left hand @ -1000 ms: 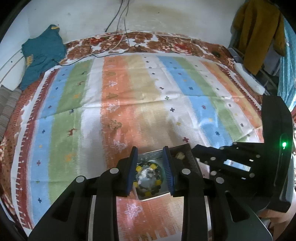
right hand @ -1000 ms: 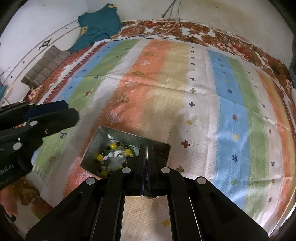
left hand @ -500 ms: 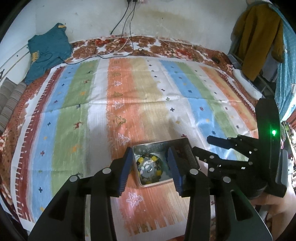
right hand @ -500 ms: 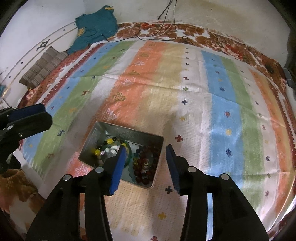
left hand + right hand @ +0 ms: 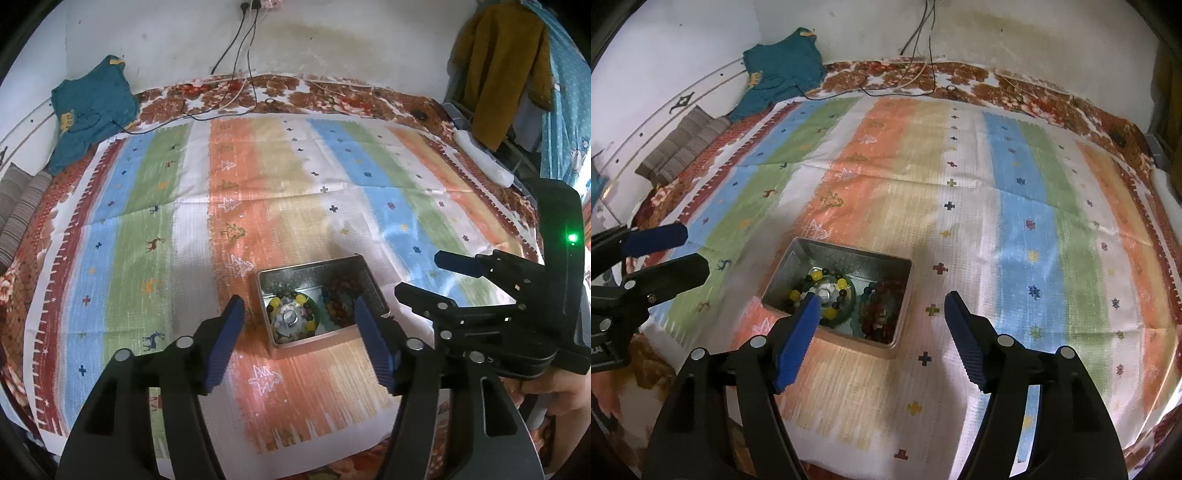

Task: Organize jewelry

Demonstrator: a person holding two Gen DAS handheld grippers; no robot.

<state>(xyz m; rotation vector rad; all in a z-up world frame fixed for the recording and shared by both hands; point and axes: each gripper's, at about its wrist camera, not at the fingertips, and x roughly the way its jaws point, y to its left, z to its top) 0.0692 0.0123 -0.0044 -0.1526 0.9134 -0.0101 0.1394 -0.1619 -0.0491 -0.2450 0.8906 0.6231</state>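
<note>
Tin (image 5: 317, 273) lies near the bed's (image 5: 369, 177) front edge, just ahead of both claws; left claw (image 5: 299, 338) and right claw (image 5: 879, 326) gape wide, empty; beads (image 5: 827, 295) all inside.

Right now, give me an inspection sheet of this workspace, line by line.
Surface: striped cloth spread flat, creased.
Job's things: metal tin open on the cloth; yellow-and-dark bead bracelet and dark red bead bracelet inside.
Clutter: teal garment and a white power strip at the edges.
Grippers: left gripper and right gripper, jaws wide open, empty, above the tin.
Cables: black cables from the wall socket onto the bedspread.
Surroundings: stained wall, mustard garment hanging.
</note>
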